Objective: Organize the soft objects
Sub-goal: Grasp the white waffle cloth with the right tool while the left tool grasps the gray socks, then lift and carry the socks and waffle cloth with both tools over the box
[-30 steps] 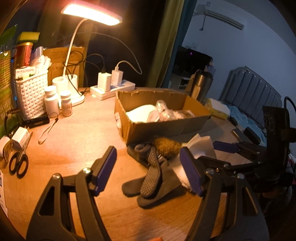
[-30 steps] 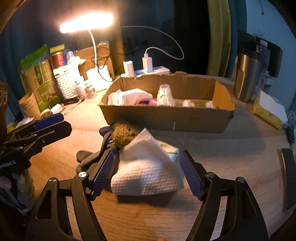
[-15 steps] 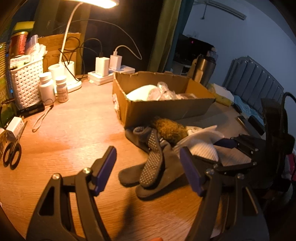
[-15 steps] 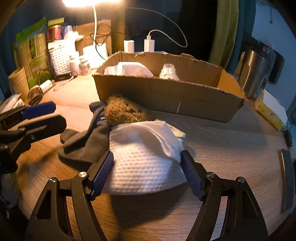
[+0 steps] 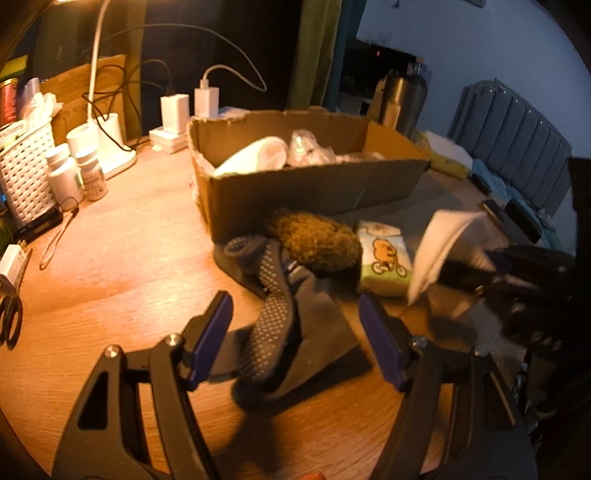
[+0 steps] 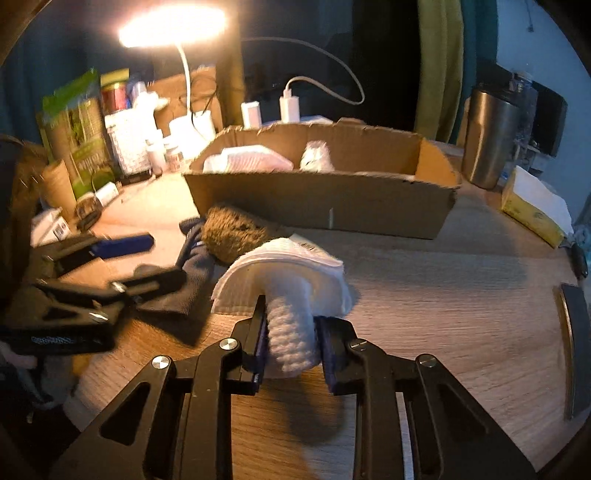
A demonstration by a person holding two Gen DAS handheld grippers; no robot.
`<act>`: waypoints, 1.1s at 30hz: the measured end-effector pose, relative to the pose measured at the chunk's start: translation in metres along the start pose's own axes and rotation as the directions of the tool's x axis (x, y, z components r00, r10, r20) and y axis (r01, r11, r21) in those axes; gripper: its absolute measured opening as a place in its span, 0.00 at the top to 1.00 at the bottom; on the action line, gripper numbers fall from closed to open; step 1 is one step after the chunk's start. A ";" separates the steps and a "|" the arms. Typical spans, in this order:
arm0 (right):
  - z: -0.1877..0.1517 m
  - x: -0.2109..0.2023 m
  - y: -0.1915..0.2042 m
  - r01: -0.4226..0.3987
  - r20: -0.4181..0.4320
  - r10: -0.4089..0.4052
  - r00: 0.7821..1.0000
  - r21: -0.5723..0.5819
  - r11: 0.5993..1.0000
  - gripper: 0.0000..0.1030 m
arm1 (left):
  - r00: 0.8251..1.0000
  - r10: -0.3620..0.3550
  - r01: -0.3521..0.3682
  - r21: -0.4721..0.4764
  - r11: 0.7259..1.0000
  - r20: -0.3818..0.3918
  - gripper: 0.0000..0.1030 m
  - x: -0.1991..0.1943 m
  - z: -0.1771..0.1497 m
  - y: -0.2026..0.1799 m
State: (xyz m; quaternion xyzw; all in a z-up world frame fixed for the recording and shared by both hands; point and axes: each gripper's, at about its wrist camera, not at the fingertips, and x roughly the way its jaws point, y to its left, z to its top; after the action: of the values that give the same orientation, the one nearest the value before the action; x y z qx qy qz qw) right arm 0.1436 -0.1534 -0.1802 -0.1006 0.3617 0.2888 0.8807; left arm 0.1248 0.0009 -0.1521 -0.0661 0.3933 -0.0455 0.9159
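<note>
My right gripper [image 6: 291,334] is shut on a folded white cloth [image 6: 284,284] and holds it just above the wooden table; the cloth also shows in the left wrist view [image 5: 443,243]. My left gripper [image 5: 295,336] is open and empty, its fingers either side of grey dotted socks [image 5: 280,317]. A brown fuzzy object [image 5: 317,240] and a tissue pack with a bear picture [image 5: 388,258] lie behind the socks. A cardboard box [image 6: 325,199] stands behind them with white soft items inside.
A desk lamp [image 6: 173,26], white basket [image 5: 22,173], pill bottles [image 5: 66,173], power strip with chargers [image 5: 177,122] and scissors [image 5: 11,317] are at the left. A steel tumbler [image 6: 487,136] and yellow tissue box [image 6: 532,206] stand at the right.
My right gripper has shut on the white cloth and lifted it, uncovering the tissue pack. My left gripper has moved closer over the socks and stayed open.
</note>
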 end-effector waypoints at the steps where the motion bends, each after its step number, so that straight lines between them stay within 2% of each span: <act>1: 0.000 -0.004 -0.004 -0.007 0.012 0.007 1.000 0.010 1.000 0.75 | 1.000 0.007 -0.007 0.005 1.000 -0.004 0.30 0.002 0.001 -0.002; 6: -0.002 -0.014 -0.023 -0.029 0.044 0.027 0.999 0.051 0.998 0.75 | 0.998 0.050 -0.048 0.047 0.998 -0.042 0.31 0.013 0.002 -0.010; 7: -0.003 -0.015 -0.027 -0.027 0.048 0.025 0.999 0.060 0.998 0.75 | 0.997 0.062 -0.059 0.050 0.997 -0.048 0.35 0.014 0.002 -0.011; 8: -0.004 -0.015 -0.030 -0.029 0.050 0.026 0.998 0.065 0.997 0.75 | 0.997 0.063 -0.061 0.050 0.997 -0.052 0.51 0.015 0.002 -0.010; 11: -0.006 -0.015 -0.038 -0.039 0.053 0.034 0.998 0.087 0.995 0.75 | 0.995 0.064 -0.060 0.051 0.997 -0.079 0.68 0.019 0.000 -0.009; 14: -0.008 -0.015 -0.043 -0.046 0.062 0.040 0.997 0.102 0.994 0.75 | 0.996 0.061 -0.057 0.052 0.997 -0.070 0.75 0.015 -0.002 -0.009; 23: -0.011 -0.021 -0.058 -0.059 0.089 0.048 0.995 0.130 0.990 0.75 | 0.999 0.021 -0.022 0.015 1.000 0.034 0.78 -0.028 0.003 -0.001; 33: -0.006 -0.035 -0.068 -0.057 0.125 0.040 0.991 0.137 0.989 0.75 | 0.989 0.027 -0.024 -0.027 0.999 0.146 0.78 -0.072 0.022 0.008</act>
State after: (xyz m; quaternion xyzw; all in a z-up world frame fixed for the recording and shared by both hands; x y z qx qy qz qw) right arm 0.1595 -0.2260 -0.1620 -0.0115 0.3289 0.2897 0.8988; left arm 0.0910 0.0203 -0.0868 -0.0758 0.3265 -0.0237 0.9419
